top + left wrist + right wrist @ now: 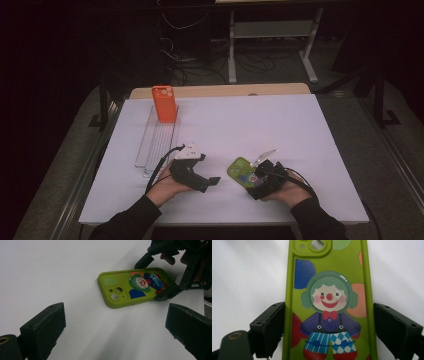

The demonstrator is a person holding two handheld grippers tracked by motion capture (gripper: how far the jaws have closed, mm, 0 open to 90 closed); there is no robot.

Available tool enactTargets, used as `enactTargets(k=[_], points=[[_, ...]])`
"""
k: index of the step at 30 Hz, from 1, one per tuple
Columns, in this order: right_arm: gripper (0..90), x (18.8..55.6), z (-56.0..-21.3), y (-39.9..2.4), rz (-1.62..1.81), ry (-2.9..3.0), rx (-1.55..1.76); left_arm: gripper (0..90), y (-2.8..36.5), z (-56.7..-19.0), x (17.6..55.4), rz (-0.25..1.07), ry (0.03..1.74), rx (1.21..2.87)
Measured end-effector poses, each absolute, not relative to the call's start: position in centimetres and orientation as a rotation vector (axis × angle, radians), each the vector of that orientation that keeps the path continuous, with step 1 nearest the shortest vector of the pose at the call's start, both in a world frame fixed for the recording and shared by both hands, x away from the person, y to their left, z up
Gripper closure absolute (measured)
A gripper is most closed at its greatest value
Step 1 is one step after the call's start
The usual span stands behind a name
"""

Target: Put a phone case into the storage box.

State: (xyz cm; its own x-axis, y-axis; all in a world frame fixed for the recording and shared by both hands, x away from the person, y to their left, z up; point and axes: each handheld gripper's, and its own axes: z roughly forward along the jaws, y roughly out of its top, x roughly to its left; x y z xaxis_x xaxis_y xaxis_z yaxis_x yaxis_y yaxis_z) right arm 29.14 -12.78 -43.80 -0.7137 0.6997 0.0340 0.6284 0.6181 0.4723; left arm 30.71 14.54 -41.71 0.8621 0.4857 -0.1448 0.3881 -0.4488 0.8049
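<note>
Green clown-print phone case (329,302), seemingly unlettered, between right gripper (329,335) jaws.

Dark room (cables (192,70) on floor)

No readable text, labels or numbers anywhere; green silicone phone case (329,302) carries just a clown print.

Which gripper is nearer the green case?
Right. The right gripper straddles the green case, one jaw at each long edge; the left gripper waits open beside it, apart.
</note>
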Motion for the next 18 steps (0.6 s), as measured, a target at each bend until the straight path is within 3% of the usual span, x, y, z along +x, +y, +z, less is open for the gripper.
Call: enactTargets(k=[18], points=[[15.0, 29.68, -43.45, -13.66, 0.739, 2.702, 1.093, 2.4, 14.73, -41.55, 30.87, 0.131, 0.626, 2.089]])
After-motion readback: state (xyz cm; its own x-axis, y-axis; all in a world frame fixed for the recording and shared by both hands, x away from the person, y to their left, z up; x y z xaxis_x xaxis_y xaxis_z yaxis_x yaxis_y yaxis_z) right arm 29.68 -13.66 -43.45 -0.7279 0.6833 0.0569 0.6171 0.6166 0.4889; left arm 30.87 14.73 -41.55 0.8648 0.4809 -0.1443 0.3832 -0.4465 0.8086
